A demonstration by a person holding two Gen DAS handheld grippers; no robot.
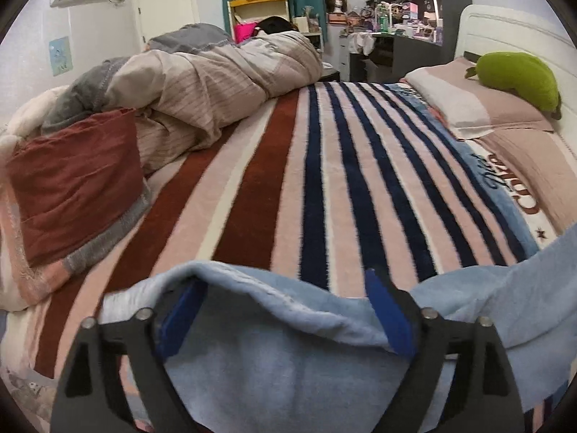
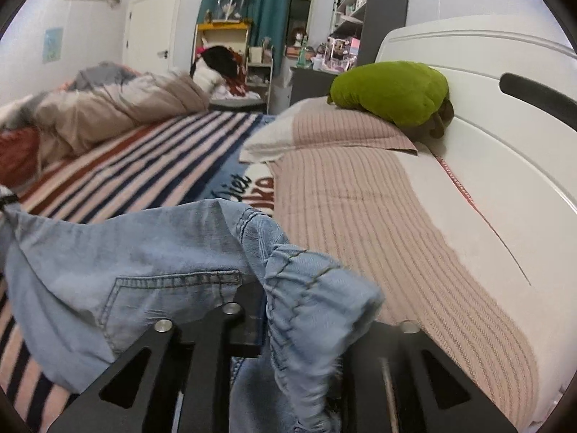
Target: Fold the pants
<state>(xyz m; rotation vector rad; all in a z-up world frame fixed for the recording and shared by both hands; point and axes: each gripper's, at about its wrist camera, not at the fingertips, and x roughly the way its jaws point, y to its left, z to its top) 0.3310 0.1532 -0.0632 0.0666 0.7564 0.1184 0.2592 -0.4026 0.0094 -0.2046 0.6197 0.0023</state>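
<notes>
we can't see right gripper [image 2: 288, 310] tips, jeans [image 2: 151, 252] bunched over them; jeans cut off at frame btm; shelf items [image 1: 404, 11] too small.

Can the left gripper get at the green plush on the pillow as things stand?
Probably not directly: left gripper is open with pants draped between its fingers, and green plush lies far across the bed.

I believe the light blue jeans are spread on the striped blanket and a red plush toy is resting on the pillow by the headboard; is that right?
Not quite: the plush toy is green, not red, as the right wrist view shows. The rest holds: the light blue jeans lie on the striped blanket, and the toy rests on the pillow by the headboard.
</notes>
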